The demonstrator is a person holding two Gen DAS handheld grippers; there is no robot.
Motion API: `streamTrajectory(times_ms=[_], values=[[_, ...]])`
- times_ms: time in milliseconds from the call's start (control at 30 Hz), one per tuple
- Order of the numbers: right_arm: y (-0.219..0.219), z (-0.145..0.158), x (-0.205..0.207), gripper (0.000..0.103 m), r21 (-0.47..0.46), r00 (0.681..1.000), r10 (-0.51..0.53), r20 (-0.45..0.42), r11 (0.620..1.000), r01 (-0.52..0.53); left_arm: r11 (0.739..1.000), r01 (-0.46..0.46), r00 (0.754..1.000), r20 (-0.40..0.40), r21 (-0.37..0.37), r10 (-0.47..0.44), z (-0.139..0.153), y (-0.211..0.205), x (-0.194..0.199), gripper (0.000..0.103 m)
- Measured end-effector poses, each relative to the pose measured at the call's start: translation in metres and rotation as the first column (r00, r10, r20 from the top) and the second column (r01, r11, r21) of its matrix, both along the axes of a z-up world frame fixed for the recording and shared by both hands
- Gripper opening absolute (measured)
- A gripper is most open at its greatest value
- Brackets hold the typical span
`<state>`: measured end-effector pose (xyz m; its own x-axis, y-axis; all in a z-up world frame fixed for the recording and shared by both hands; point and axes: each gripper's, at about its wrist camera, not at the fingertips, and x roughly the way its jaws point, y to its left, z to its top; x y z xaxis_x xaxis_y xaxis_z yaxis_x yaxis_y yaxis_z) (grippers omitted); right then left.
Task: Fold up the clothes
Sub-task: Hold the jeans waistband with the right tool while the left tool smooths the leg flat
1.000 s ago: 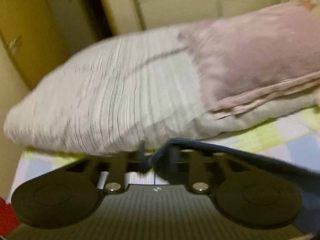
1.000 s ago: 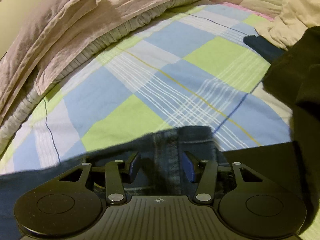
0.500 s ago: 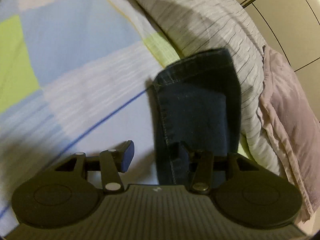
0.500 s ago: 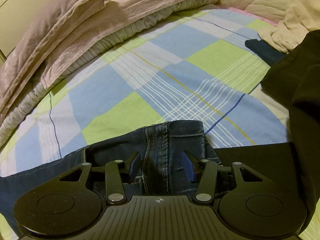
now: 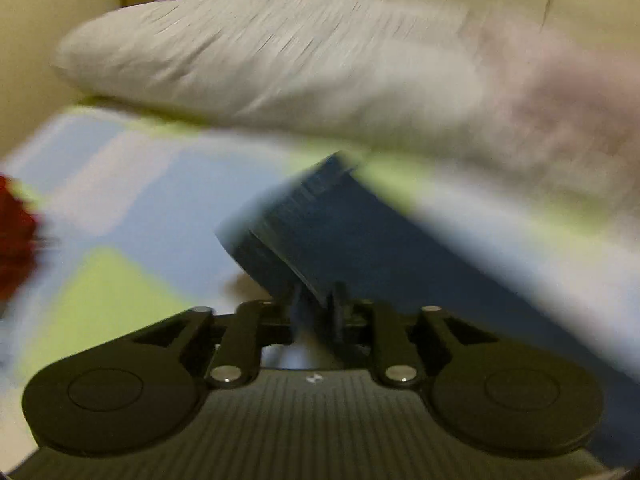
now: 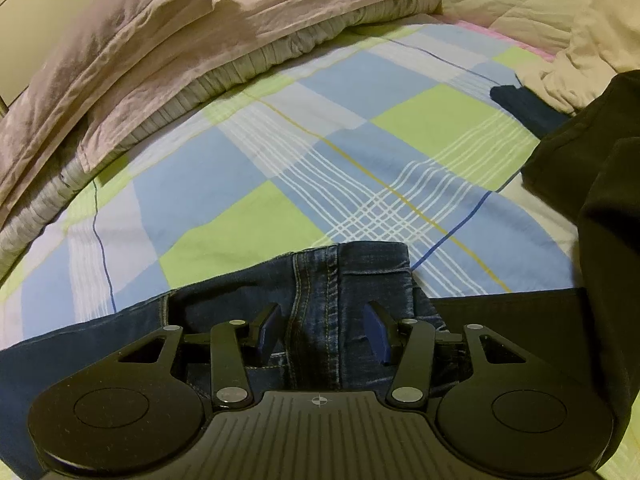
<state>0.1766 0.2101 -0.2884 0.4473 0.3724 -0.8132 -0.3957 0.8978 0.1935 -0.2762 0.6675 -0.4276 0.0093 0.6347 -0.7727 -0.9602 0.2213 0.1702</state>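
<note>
Dark blue jeans lie on the checked bedsheet (image 6: 280,168). In the blurred left wrist view my left gripper (image 5: 314,310) is shut on the jeans leg (image 5: 320,216), whose hem end rises up from the fingers above the sheet. In the right wrist view my right gripper (image 6: 322,330) is open, its fingers standing either side of the jeans waist (image 6: 320,280) and its stitched seam, not pinching it. The rest of the jeans runs off to the left under the gripper body.
A striped grey pillow (image 5: 260,56) with a pink pillow (image 6: 120,52) on it lies along the bed's far side. A cream quilt (image 6: 540,12), a dark garment (image 6: 592,184) and a small navy item (image 6: 524,108) are at right. Something red (image 5: 14,240) is at the left edge.
My left gripper, open beside the jeans leg half a second ago, has shut on it and lifted it. The right gripper stays open over the waist, with more of the waistband showing.
</note>
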Motion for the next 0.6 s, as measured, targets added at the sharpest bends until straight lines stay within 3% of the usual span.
streamTrajectory(times_ms=[33, 67, 167, 300, 467, 600], values=[[-0.002, 0.001, 0.001, 0.05, 0.005, 1.0, 0.001, -0.002, 1.0, -0.001, 0.999, -0.037, 0.995, -0.088, -0.005, 0.037, -0.011, 0.001, -0.005, 0.017], [-0.004, 0.003, 0.001, 0.05, 0.01, 1.0, 0.002, -0.004, 1.0, -0.002, 0.998, -0.065, 0.993, -0.102, 0.0, 0.065, -0.014, -0.002, -0.011, 0.017], [-0.015, 0.01, 0.006, 0.05, 0.035, 1.0, -0.007, -0.005, 0.999, 0.008, 0.994, -0.101, 0.994, 0.046, 0.029, 0.099, -0.001, -0.02, -0.033, 0.015], [-0.045, 0.022, 0.017, 0.05, 0.119, 0.998, -0.053, -0.015, 0.991, 0.054, 0.998, 0.055, 0.98, 0.192, 0.039, -0.062, 0.021, -0.059, -0.021, 0.015], [-0.071, 0.022, 0.03, 0.05, 0.211, 0.996, -0.014, -0.09, 0.977, 0.033, 0.976, 0.215, 0.906, 0.382, -0.045, -0.182, 0.021, -0.094, 0.025, 0.015], [-0.073, 0.007, 0.043, 0.049, 0.271, 0.99, 0.035, -0.134, 0.963, 0.002, 0.958, 0.28, 0.876, 0.427, -0.071, -0.224, 0.015, -0.12, 0.053, 0.015]])
